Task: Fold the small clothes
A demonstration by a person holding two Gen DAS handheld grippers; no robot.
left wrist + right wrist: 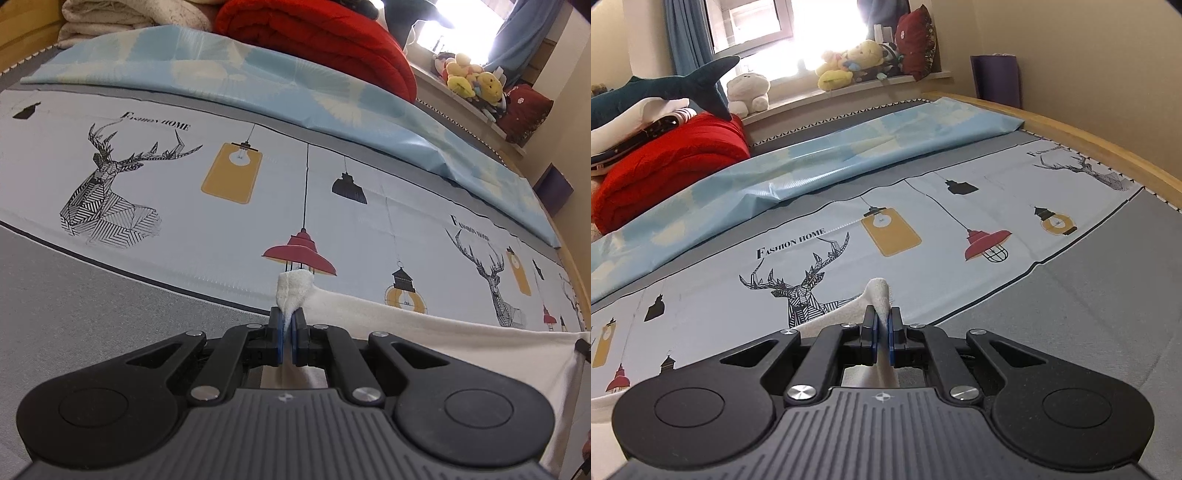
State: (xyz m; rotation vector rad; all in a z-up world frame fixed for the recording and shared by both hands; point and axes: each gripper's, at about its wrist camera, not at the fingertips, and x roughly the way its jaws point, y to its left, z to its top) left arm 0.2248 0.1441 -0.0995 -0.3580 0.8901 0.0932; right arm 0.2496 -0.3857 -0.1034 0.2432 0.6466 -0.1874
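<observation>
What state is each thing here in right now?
left gripper: jaws shut on the white cloth's corner.
right gripper: jaws shut on another corner.
white cloth: pinched at both corners, stretched between them.
red quilt: folded.
blue sheet: spread, wrinkled.

Grey bed (1108, 295) with wooden frame, pale printed sheet (923, 266) of deer and lamps spread across it, folded blue cloth (812, 166) behind, red quilt (672, 162) at the far end
</observation>
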